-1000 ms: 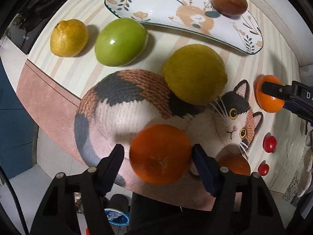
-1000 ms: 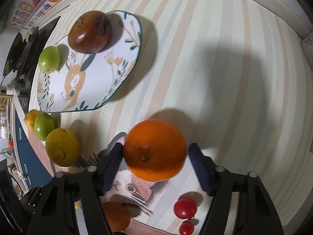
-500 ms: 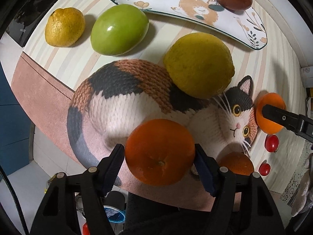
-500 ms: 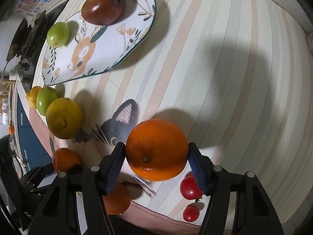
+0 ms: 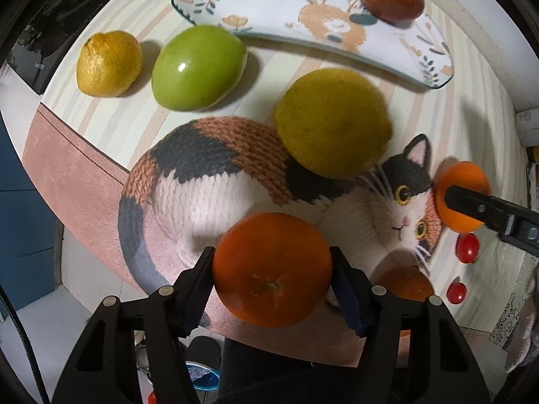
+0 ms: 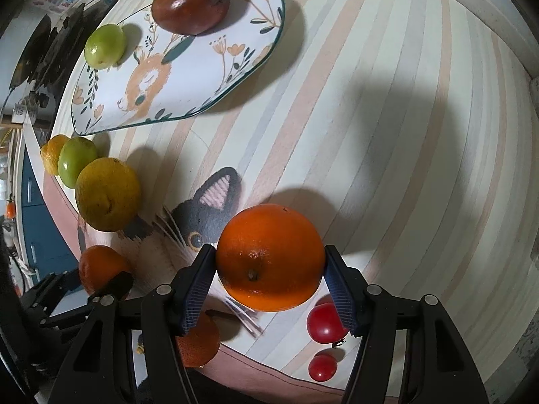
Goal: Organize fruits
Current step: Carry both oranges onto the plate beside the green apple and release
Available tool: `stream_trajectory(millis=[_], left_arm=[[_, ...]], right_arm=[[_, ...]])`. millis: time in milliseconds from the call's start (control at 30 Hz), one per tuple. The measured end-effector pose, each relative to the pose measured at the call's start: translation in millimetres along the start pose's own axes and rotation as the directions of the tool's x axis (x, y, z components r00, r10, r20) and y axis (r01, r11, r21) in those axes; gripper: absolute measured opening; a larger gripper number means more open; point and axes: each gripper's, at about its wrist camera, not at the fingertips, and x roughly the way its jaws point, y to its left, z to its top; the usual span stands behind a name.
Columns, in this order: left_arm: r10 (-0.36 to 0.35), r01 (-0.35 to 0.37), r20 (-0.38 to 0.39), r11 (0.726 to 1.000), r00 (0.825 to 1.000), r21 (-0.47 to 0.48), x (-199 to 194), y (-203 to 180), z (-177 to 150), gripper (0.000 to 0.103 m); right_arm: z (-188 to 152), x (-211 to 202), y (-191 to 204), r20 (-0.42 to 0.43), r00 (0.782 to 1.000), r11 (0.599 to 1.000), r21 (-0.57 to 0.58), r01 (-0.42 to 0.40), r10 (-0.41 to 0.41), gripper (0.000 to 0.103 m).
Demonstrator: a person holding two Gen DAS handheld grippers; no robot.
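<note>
1. My left tongs point(image 5: 273, 269) pinch an orange point(image 5: 272, 269) by its sides, lifted for carrying.
2. My right tongs point(image 6: 269, 259) pinch a second orange point(image 6: 269, 257) likewise.
3. The plate point(image 6: 202, 77) lies ahead of both, probably the destination.
4. Beyond the right tongs, far left, colourful lettering ends in "pgrade"; the rest is unreadable.

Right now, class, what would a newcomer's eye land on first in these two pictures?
Probably the two oranges: one clamped in the left tongs, another clamped in the right tongs. Next, the knitted calico cat printed on the mat below them, and the painted plate beyond, holding a brown fruit and a small green one.
</note>
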Motion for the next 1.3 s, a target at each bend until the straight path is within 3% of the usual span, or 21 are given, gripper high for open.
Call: stream_trajectory(millis=[267,400,500,733,1033,1300], left_arm=[[-0.104,0.101,0.125,0.994,0.987,0.033,-78,11,24,0.063],[-0.105,0.099,0.194,0.994,0.975,0.043,-114,18,68,0.063],[-0.069,0.063,0.212,0.997,0.975,0.035,-120,32,111,0.063],[-0.037,0.038,0.118,0.999,0.992,-0.007,-81,65,186,0.063],[-0.046,0.047,0.039,0.999,0.998,-0.018,-49,75,213,0.063],[-0.043,0.043,-0.002,0.999,0.999,-0.024,-37,77,215,0.064]], right_arm=[[14,-45,27,0.081,0.991,0.994,-0.017,-0.106,0.107,0.066],[39,-62,57,0.131,0.978,0.986,-0.054,-0.155,0.161,0.066],[62,-59,81,0.156,0.97,0.982,-0.07,-0.176,0.185,0.066],[111,-24,118,0.146,0.969,0.979,-0.084,-0.186,0.197,0.066],[133,7,140,0.119,0.965,0.97,-0.101,-0.223,0.234,0.066],[139,24,151,0.075,0.967,0.965,-0.11,-0.236,0.245,0.067]])
